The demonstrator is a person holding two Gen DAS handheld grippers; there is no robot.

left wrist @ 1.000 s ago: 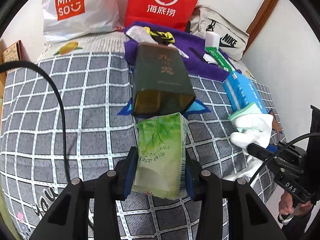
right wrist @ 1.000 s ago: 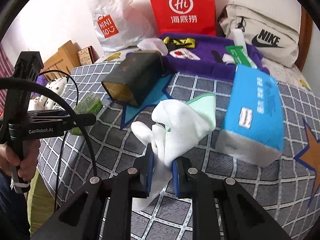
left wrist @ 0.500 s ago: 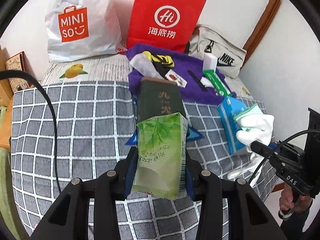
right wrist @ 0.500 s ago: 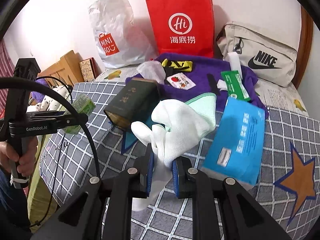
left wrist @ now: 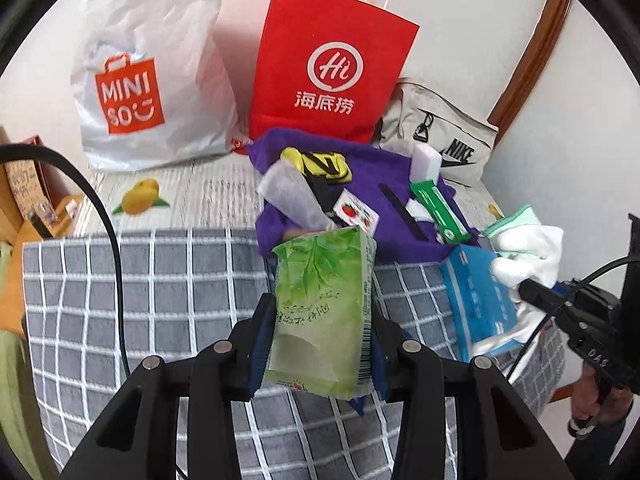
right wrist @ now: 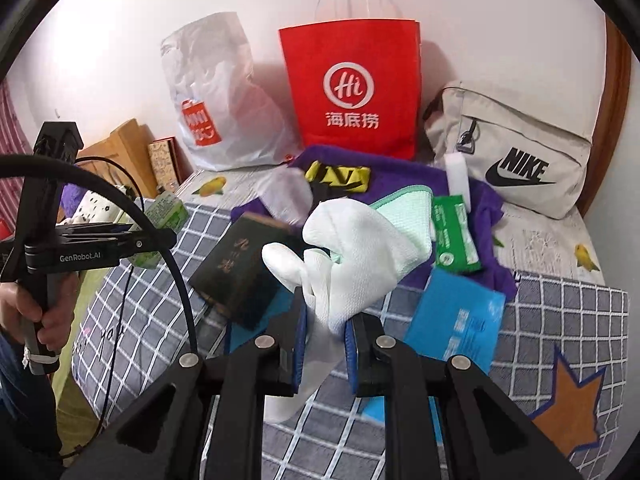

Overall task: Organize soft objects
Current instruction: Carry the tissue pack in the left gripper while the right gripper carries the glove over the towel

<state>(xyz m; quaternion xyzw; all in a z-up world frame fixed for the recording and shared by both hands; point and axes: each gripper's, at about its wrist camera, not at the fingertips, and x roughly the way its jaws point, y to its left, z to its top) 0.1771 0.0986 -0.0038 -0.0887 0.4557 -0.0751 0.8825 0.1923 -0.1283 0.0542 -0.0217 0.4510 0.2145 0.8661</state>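
Observation:
My left gripper (left wrist: pixel 320 332) is shut on a green tissue pack (left wrist: pixel 322 312), held upright above the grey checked bedspread (left wrist: pixel 140 288). My right gripper (right wrist: pixel 325 320) is shut on a white cloth with a mint-green edge (right wrist: pixel 360 252), which hangs bunched above the bed. The right wrist view shows the left gripper (right wrist: pixel 160 236) and its green tissue pack (right wrist: pixel 166 210) at the left, carried by a hand (right wrist: pixel 36 308). At the right edge of the left wrist view the white cloth (left wrist: pixel 528 256) hangs in the right gripper.
On the bed lie a dark box (right wrist: pixel 240 268), a blue tissue pack (right wrist: pixel 456 320) and a purple towel (right wrist: pixel 400 176) bearing small items. Against the wall stand a white Miniso bag (left wrist: pixel 148 92), a red paper bag (left wrist: pixel 332 68) and a beige Nike bag (right wrist: pixel 512 152).
Both grippers have risen and drawn back from the bed with their loads. The bags and wall now fill more of each view, and the dark box is hidden behind the green pack.

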